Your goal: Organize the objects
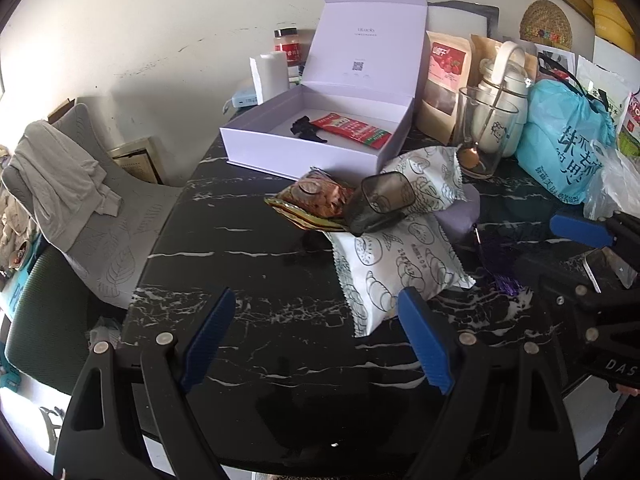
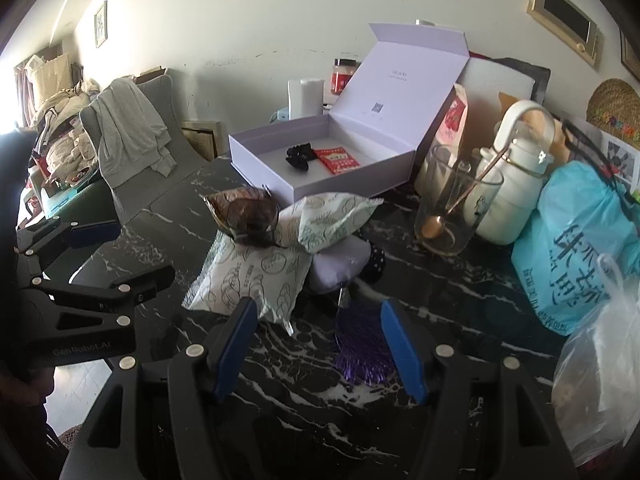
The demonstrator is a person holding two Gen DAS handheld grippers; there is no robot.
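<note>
Counter [image 1: 240, 248]: black stone veined in white, glossy, crowded along its far and right edges.
Box [image 1: 256, 140]: pale lilac card, lid propped upright behind; a red sachet [image 1: 352, 130] and a black hair clip [image 1: 306, 128] are seen lying inside it.
Pile: two white printed snack packets [image 1: 400, 268] are stacked in front of the box, with a brown snack bag [image 1: 316, 198] and a smoky translucent cup [image 1: 380, 204] tipped on top; a lilac soft pouch [image 2: 340, 264] is wedged beneath.
Comb [image 2: 360, 348]: purple, toothed, lying flat on the counter near the pile.
Left gripper [image 1: 320, 336]: fingers are held apart over bare counter, nothing between them; the near packet's corner lies just beyond the right-hand finger.
Right gripper [image 2: 320, 344]: fingers are spread and empty, the comb seen between them on the counter.
In the way: a clear glass [image 2: 456, 204] with a spoon, a white kettle [image 2: 512, 184] and a blue plastic bag [image 2: 580, 248] are crowded on the right.
Left side: a grey chair draped with a grey garment [image 1: 64, 172].
</note>
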